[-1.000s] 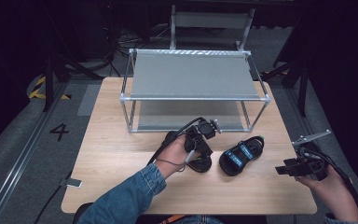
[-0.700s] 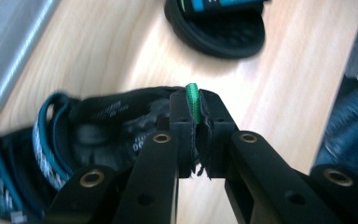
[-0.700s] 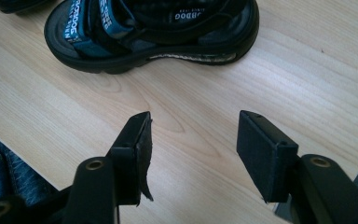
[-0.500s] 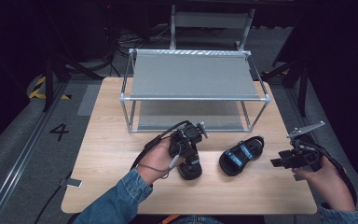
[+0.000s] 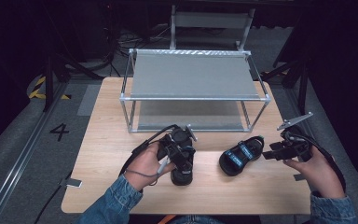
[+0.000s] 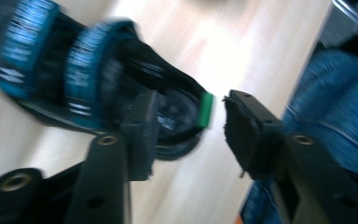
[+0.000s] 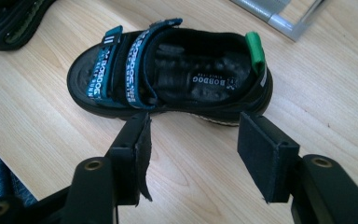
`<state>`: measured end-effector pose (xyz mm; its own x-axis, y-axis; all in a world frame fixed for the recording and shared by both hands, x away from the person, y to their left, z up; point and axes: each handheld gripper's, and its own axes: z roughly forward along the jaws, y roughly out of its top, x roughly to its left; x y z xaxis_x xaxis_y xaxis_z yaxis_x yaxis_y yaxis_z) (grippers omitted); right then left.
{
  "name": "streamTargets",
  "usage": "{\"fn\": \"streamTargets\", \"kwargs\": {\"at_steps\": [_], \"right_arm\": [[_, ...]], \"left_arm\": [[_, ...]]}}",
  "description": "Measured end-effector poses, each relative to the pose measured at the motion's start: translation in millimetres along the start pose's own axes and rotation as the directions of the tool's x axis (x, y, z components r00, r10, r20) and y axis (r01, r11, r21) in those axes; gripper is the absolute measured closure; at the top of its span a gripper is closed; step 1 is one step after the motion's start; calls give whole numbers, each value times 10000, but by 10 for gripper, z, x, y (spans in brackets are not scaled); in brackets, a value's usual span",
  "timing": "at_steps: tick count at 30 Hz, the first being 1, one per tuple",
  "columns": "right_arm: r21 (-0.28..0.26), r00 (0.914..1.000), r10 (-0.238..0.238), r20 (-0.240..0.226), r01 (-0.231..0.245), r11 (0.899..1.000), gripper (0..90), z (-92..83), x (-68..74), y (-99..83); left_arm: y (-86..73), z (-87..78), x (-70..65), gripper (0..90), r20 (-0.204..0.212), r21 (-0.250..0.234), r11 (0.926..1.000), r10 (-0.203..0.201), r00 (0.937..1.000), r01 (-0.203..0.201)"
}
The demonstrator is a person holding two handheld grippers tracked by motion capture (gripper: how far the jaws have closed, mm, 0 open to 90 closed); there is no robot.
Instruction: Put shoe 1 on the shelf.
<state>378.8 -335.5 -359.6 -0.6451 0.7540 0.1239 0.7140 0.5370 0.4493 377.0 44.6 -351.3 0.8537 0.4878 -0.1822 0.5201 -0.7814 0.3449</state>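
Observation:
Two black sandals with blue straps lie on the wooden table (image 5: pixel 107 154). My left gripper (image 5: pixel 181 156) hovers over the left sandal (image 5: pixel 182 176). In the left gripper view its jaws have just been opening; the left gripper (image 6: pixel 191 121) stands open, with the left sandal's (image 6: pixel 93 79) heel and green tab just beyond the gap, and no pad presses on it. The right sandal (image 5: pixel 240 155) lies to the right. My right gripper (image 5: pixel 269 154) is beside its heel end. Its jaws are apart in the right gripper view, where the right gripper (image 7: pixel 193 135) sits just short of the right sandal's (image 7: pixel 168 70) side.
A two-tier metal rack (image 5: pixel 193 74) with grey shelves stands on the far half of the table, just behind both sandals. A denim sleeve (image 6: pixel 335 93) lies close to the left gripper. The table's near edge runs just below the hands.
The left hand has moved left with its sandal, which now rests on the table, and its jaws have opened. The right hand has moved left towards the other sandal.

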Motion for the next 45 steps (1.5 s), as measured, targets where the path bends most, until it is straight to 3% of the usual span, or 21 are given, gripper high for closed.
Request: {"fn": "streamTargets", "kwargs": {"at_steps": [4,6,9,11,15,19,21,22,23,32,37,45], "right_arm": [[25,10000,19,-34,-19,10000,449,12,0,-5],[33,10000,34,-38,-33,10000,449,9,-1,-18],[-4,9999,141,-35,-141,9999,448,-4,-8,-46],[4,9998,173,-25,-173,9999,448,-12,-18,-77],[-26,9995,313,11,-313,9995,448,-34,-23,-128],[-50,9994,328,53,-328,9994,448,-55,-16,-151],[-68,9993,371,48,-371,9993,448,-59,-17,-169],[-53,9992,397,54,-397,9992,447,-60,-20,-179],[-18,9988,475,65,-475,9989,447,-62,-26,-196],[-13,9988,494,59,-494,9988,447,-49,-26,-214],[6,9985,550,29,-550,9985,446,-38,-34,-216],[-54,9974,724,19,-724,9974,447,-48,-61,-234]], "left_arm": [[-24,13,173,411,-765,-179,9986,-512,9958,499],[-26,75,242,389,-987,-208,9995,-264,9948,244],[-11,158,306,370,-1182,-98,9997,-246,9927,236],[-4,212,365,428,-968,-182,9992,-373,9946,357],[24,315,406,448,-784,-177,9981,-596,9951,584],[53,392,416,510,-886,6,9984,-571,9944,574],[63,417,417,548,-690,-8,9988,-481,9965,482],[66,409,417,619,-534,-43,9993,-376,9979,375],[69,400,404,676,-633,-72,9995,-319,9975,315],[83,309,347,694,-790,209,9998,-40,9969,57],[93,185,282,695,-817,319,9991,306,9962,-281],[130,-106,211,695,-607,-3,10000,79,9981,-79]]}}
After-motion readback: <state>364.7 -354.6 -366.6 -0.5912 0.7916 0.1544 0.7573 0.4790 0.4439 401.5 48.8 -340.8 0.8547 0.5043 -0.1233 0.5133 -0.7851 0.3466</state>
